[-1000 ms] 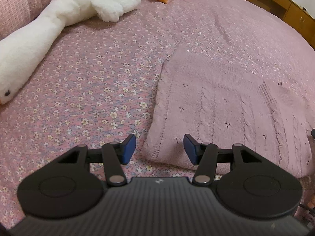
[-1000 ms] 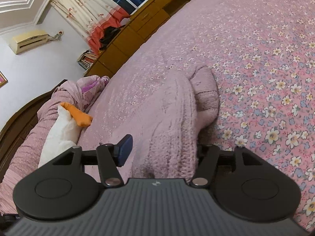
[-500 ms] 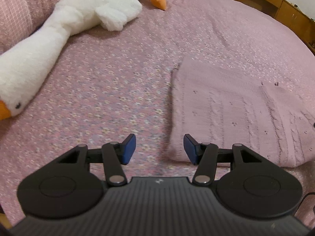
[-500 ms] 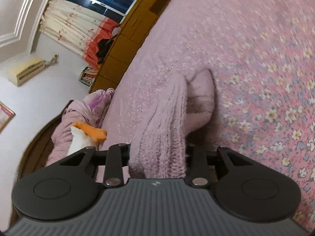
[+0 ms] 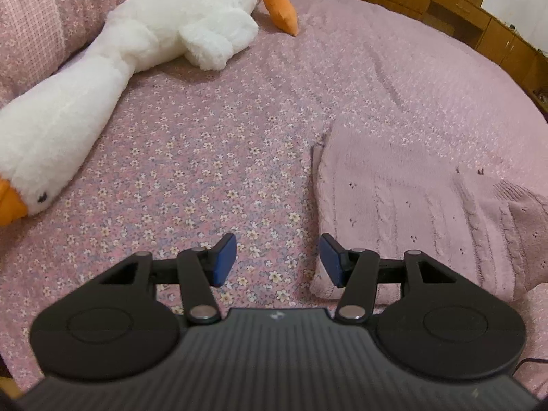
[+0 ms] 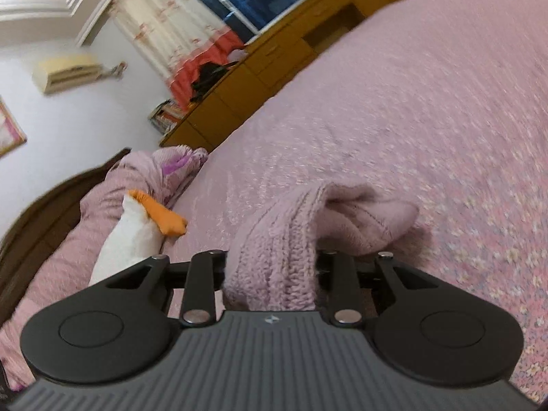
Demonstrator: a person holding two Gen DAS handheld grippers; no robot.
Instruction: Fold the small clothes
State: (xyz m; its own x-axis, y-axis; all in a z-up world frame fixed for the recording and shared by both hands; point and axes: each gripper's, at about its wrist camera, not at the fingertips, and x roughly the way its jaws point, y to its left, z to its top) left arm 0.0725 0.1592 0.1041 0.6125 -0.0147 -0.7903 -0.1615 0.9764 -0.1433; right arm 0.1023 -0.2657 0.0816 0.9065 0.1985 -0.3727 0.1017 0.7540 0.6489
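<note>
Pink floral bedding [image 5: 191, 157] covers the bed that fills both wrist views, with honey-coloured wooden cabinets [image 6: 274, 68] along its far edge, a dark window with flowered curtains [image 6: 161, 30] behind them and a wall air conditioner [image 6: 66, 72] at about 10 o'clock in the right wrist view. Compared with a second ago, the right gripper [image 6: 270, 274] has closed its jaws onto a bunched fold of the pink cable-knit sweater [image 6: 274, 257] and the view has tipped up, so more wall and ceiling show and the bedding is streaked with motion blur. The fold it pinches is raised off the bed, while the rest of the knit trails away toward 1 o'clock. Both of its blue pads are hidden behind the wool. The left gripper [image 5: 277, 260] stands half open with nothing between its pads, as before, though its view has drawn back. The sweater [image 5: 404, 212] now lies further off at 3 o'clock, flat on the bedding, with its near corner just behind the right-hand pad. Its right end is rumpled and cut off by the frame edge. A white plush goose [image 5: 137, 61] stretches from 9 to 12 o'clock in the left view, more of its body and an orange foot now showing. No writing can be read; a small pale emblem on each gripper body is too faint to make out.
</note>
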